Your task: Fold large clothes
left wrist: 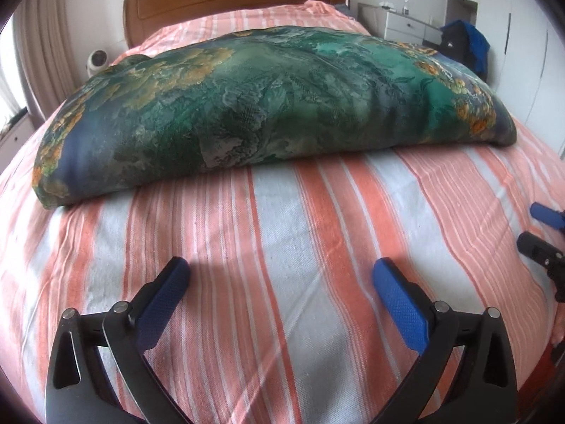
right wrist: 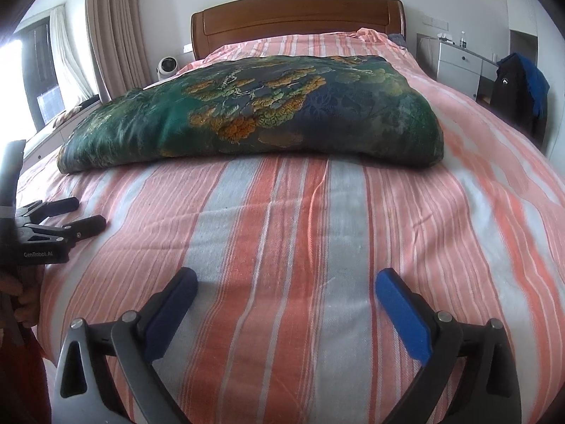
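A folded green, blue and orange floral quilt [left wrist: 261,106] lies across the middle of the bed, also in the right wrist view [right wrist: 261,113]. My left gripper [left wrist: 282,275] is open and empty, hovering over the striped sheet short of the quilt's near edge. My right gripper [right wrist: 286,282] is open and empty, likewise short of the quilt. The right gripper shows at the right edge of the left wrist view [left wrist: 543,233], and the left gripper at the left edge of the right wrist view [right wrist: 56,222].
The bed has a pink and white striped sheet [left wrist: 282,212] and a wooden headboard [right wrist: 296,17]. A white drawer unit [right wrist: 459,63] and a chair with dark clothes [right wrist: 519,88] stand at the right. A small white fan [right wrist: 166,67] and curtains [right wrist: 109,28] are at the left.
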`<action>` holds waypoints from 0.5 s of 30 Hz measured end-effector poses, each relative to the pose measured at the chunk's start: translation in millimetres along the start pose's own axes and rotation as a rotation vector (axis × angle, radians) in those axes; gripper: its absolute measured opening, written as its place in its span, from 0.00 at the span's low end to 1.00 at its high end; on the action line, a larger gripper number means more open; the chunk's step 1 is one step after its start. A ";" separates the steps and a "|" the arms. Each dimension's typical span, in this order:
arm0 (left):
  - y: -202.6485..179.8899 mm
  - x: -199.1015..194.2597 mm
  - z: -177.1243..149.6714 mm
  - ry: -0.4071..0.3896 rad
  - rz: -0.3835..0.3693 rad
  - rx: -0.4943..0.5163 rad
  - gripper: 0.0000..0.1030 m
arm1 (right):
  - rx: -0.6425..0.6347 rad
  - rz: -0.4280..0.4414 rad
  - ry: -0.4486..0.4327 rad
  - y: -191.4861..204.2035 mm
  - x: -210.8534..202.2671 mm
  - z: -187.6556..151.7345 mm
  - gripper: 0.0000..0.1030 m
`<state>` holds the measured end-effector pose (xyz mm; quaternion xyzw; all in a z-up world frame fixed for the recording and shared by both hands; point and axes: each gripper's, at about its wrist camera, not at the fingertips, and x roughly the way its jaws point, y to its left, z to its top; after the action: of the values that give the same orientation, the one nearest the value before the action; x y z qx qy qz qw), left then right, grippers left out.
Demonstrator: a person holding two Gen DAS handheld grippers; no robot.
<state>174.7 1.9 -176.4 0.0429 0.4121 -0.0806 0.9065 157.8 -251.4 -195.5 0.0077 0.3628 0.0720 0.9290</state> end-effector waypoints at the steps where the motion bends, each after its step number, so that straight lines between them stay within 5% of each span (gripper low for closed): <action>1: -0.2 0.2 -0.3 -0.001 0.002 0.002 1.00 | 0.001 0.002 0.000 -0.3 0.5 -0.1 0.99; 15: -3.3 1.8 -5.1 0.001 0.007 0.007 0.99 | -0.003 0.001 -0.003 0.4 1.0 -0.6 0.99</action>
<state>171.6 -0.8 -181.2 0.0476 0.4122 -0.0788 0.9064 158.1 -250.9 -196.6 0.0067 0.3613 0.0728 0.9296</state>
